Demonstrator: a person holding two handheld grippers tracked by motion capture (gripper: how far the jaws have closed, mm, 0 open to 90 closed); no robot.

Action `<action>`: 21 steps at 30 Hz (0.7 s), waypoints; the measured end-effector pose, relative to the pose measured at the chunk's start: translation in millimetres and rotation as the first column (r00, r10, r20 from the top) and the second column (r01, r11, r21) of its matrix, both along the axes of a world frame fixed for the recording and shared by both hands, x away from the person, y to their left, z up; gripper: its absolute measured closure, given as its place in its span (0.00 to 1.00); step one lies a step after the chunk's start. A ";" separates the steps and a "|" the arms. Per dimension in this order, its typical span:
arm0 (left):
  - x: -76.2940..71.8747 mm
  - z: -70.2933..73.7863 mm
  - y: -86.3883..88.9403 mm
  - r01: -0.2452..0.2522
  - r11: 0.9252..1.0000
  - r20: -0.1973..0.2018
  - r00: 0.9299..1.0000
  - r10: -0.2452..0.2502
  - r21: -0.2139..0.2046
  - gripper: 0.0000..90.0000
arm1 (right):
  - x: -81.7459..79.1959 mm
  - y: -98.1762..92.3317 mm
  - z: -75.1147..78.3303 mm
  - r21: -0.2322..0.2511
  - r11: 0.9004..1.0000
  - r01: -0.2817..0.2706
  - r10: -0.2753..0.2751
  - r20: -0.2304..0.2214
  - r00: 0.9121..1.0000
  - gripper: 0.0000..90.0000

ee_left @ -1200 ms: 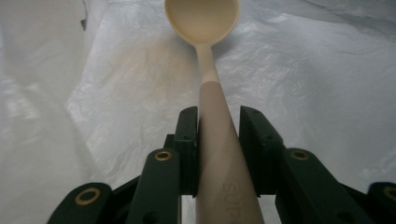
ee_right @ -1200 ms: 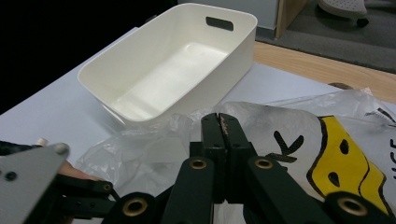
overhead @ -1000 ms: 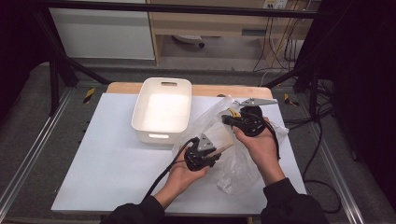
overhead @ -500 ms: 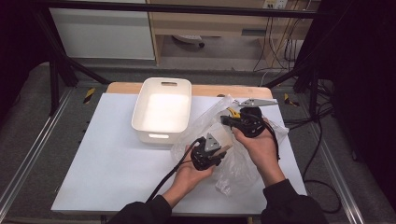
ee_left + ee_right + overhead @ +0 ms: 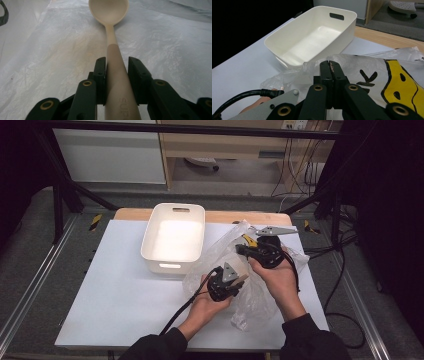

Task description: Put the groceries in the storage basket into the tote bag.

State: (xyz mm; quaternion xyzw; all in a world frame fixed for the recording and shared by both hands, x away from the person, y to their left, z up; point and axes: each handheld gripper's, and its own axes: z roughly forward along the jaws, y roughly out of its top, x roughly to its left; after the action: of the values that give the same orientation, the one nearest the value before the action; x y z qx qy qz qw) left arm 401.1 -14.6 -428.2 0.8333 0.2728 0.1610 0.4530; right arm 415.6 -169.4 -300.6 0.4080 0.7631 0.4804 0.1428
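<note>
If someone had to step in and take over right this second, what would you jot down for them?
Left gripper: jaws on either side of the handle of a cream spoon, whose bowl points away over the clear plastic bag.
Right gripper: shut, with the bag's plastic at its jaw tips; whether it is pinched I cannot tell.
White tub: empty, on the table just left of the bag.
Done: spoon gripped.
Left, probably: draw the spoon free of the bag and set it in the tub, though that is a guess.
</note>
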 end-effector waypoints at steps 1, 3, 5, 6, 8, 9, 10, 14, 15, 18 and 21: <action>0.0 0.2 -0.2 -0.001 1.000 0.005 1.000 0.001 0.001 0.76 | 0.0 -0.2 0.1 0.002 1.000 -0.001 0.001 0.004 1.000 1.00; 0.1 1.2 -0.9 -0.005 1.000 0.017 1.000 0.005 -0.001 0.76 | -0.4 -0.8 0.3 0.006 1.000 0.001 -0.001 0.003 1.000 1.00; 1.1 2.6 -1.4 -0.010 1.000 0.025 1.000 0.010 -0.002 0.76 | -0.4 -1.2 0.3 0.003 1.000 0.001 -0.001 0.006 1.000 1.00; 1.9 2.8 -1.8 -0.010 1.000 0.027 1.000 0.010 -0.005 0.76 | -0.8 -1.3 0.6 0.003 1.000 0.002 -0.002 0.006 1.000 1.00; 3.5 1.7 -2.1 -0.011 1.000 0.024 1.000 0.011 -0.004 0.76 | -1.5 -1.9 1.8 0.004 1.000 0.003 -0.003 0.009 1.000 1.00; 3.9 0.5 -2.3 -0.014 1.000 0.025 1.000 0.014 0.001 0.76 | -2.1 -2.5 2.9 0.005 1.000 0.005 -0.005 0.009 1.000 1.00; 4.2 -0.9 -2.9 -0.014 1.000 0.025 1.000 0.014 0.010 0.76 | -2.2 -3.3 4.0 0.006 1.000 0.005 -0.006 0.012 1.000 1.00; 4.5 -4.4 -3.9 -0.014 1.000 0.038 0.999 0.013 0.014 0.76 | -3.0 -6.1 9.2 0.009 1.000 0.009 -0.009 0.024 1.000 1.00; 4.5 -5.3 -4.7 -0.015 1.000 0.042 0.999 0.014 0.014 0.76 | -3.2 -6.6 10.5 0.009 1.000 0.011 -0.012 0.026 1.000 1.00; 5.2 -8.3 -5.7 -0.016 1.000 0.048 0.999 0.015 0.012 0.76 | -3.3 -8.3 14.1 0.013 1.000 0.010 -0.010 0.035 0.999 1.00; 5.2 -10.8 -6.1 -0.016 1.000 0.058 0.998 0.015 0.013 0.76 | -3.8 -10.0 17.4 0.014 1.000 0.011 -0.011 0.040 0.999 1.00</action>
State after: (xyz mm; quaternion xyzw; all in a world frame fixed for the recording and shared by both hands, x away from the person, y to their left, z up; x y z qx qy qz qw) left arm 406.3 -20.8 -439.0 0.8292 0.2650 0.1903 0.4539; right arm 411.8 -179.4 -283.2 0.4035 0.7546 0.4928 0.1577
